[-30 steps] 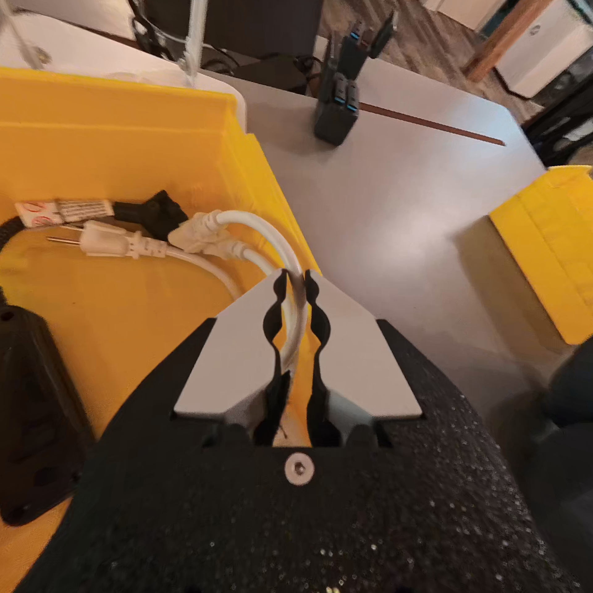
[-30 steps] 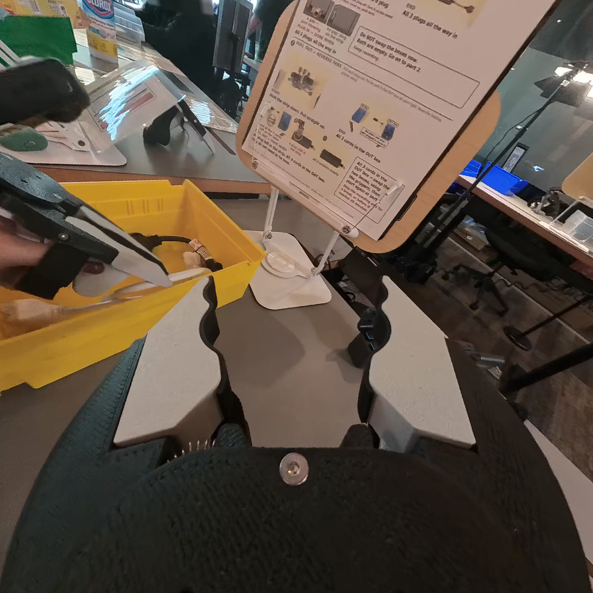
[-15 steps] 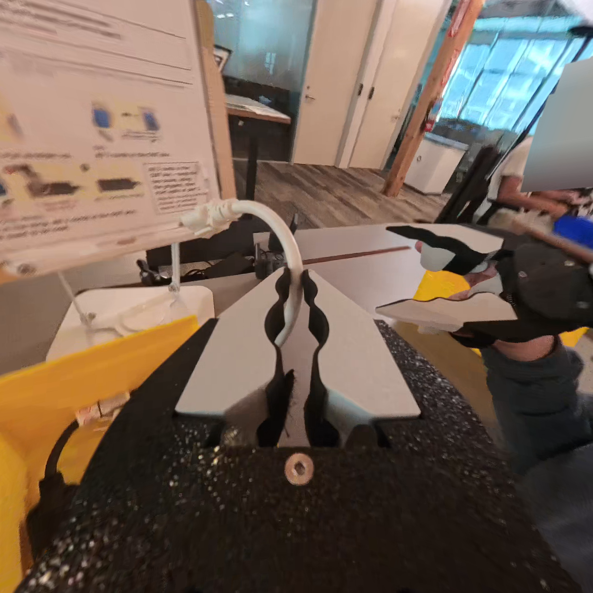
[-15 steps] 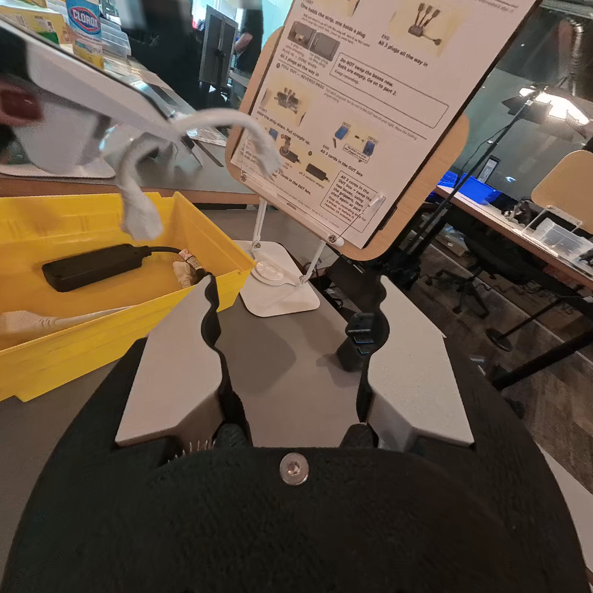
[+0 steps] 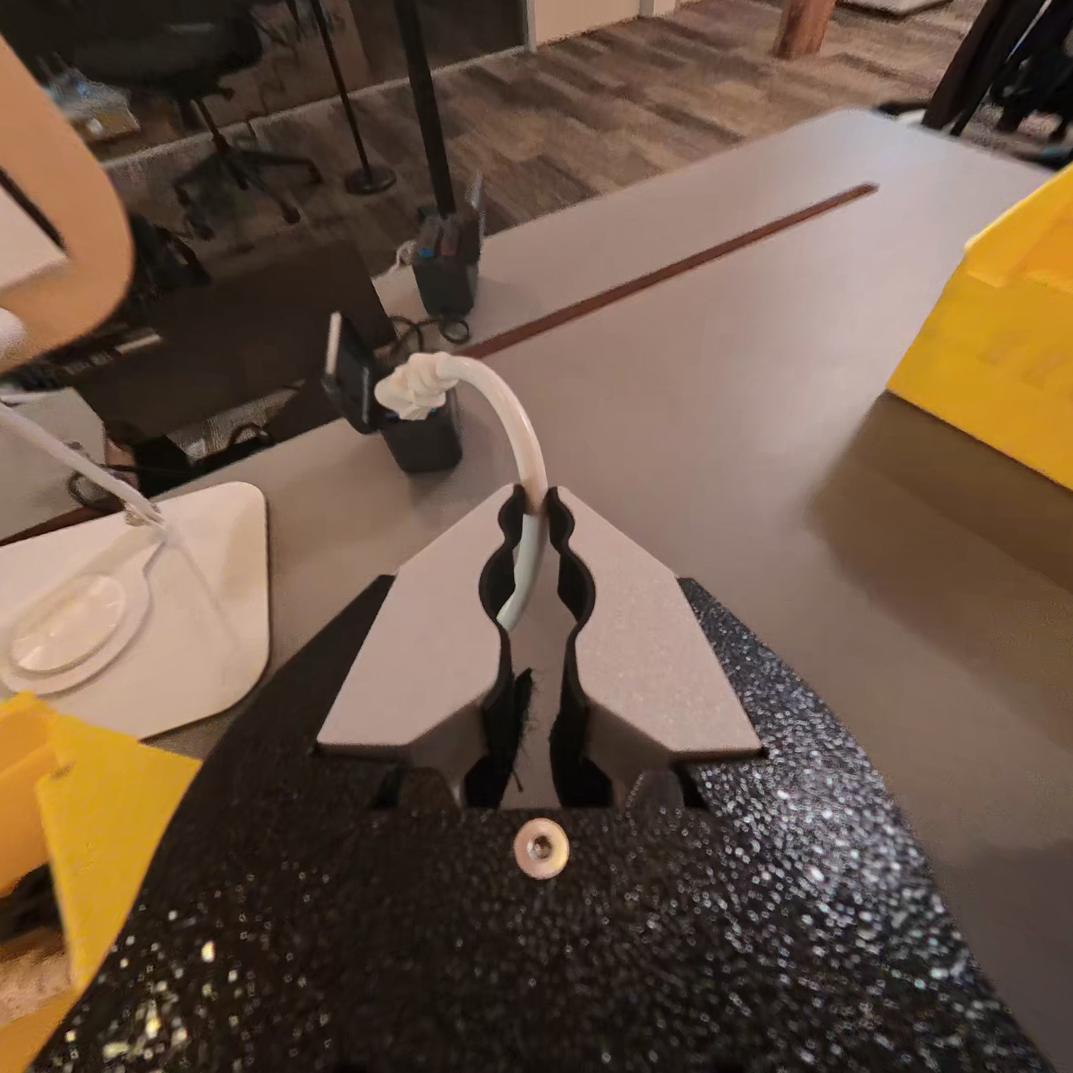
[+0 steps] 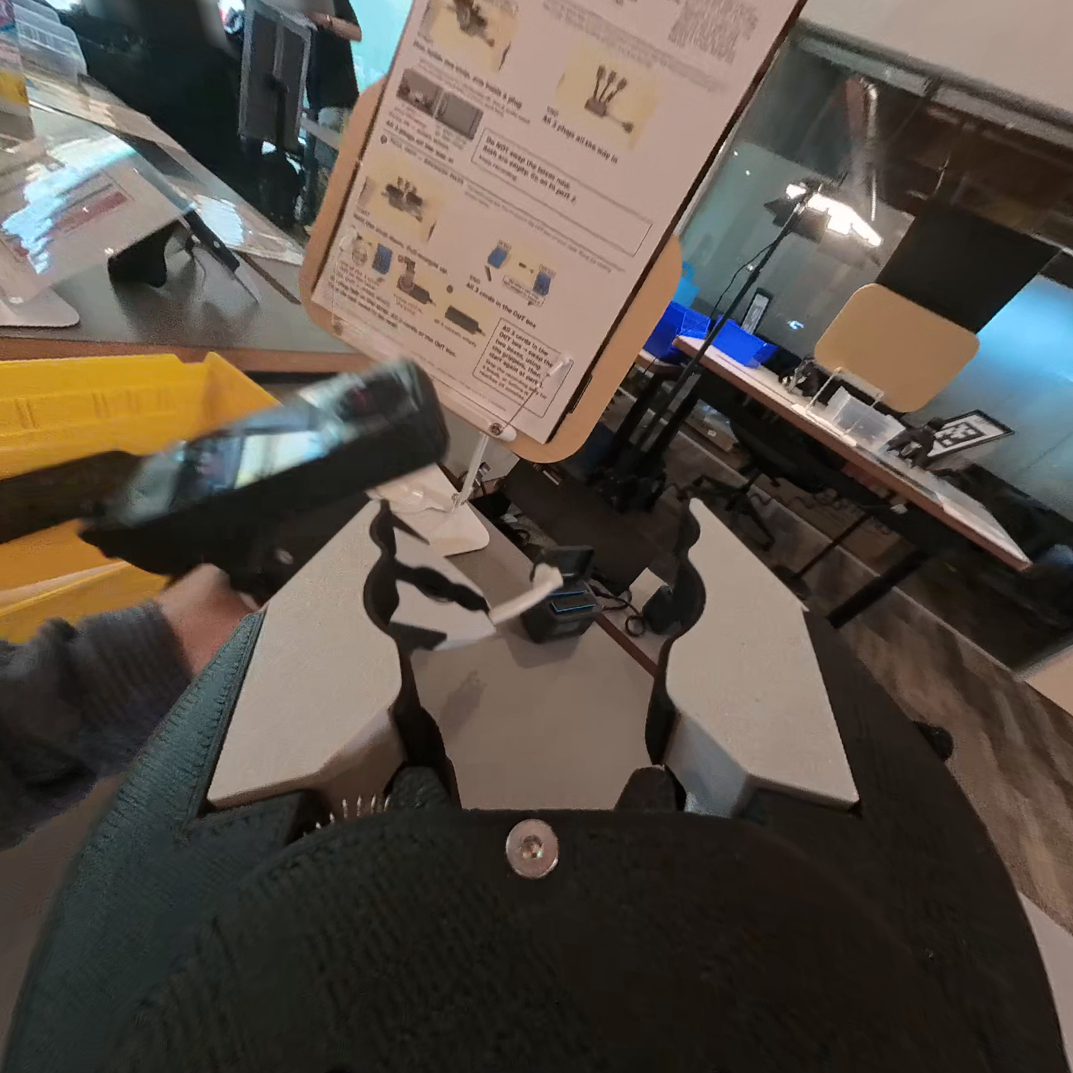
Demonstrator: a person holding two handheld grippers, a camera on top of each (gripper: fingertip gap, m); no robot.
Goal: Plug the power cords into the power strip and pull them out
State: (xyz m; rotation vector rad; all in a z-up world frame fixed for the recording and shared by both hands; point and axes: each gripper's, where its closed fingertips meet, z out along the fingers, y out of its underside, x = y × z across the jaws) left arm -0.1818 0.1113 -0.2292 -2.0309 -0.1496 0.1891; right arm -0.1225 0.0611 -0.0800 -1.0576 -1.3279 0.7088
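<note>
At the left edge of the desk (image 5: 726, 371) sits a yellow bin (image 5: 110, 813), with the white base (image 5: 174, 609) of an instruction board stand behind it. The left gripper (image 5: 535, 499) is pinched narrow on a white power cord (image 5: 517, 429), held above the desk surface; the cord arches up and left, ending at its white plug (image 5: 413, 390). A black charger block (image 5: 427, 441) stands near the desk's far edge. A second yellow bin (image 5: 998, 360) occupies the right edge. The right gripper (image 6: 534, 540) is wide apart, gripping nothing.
</note>
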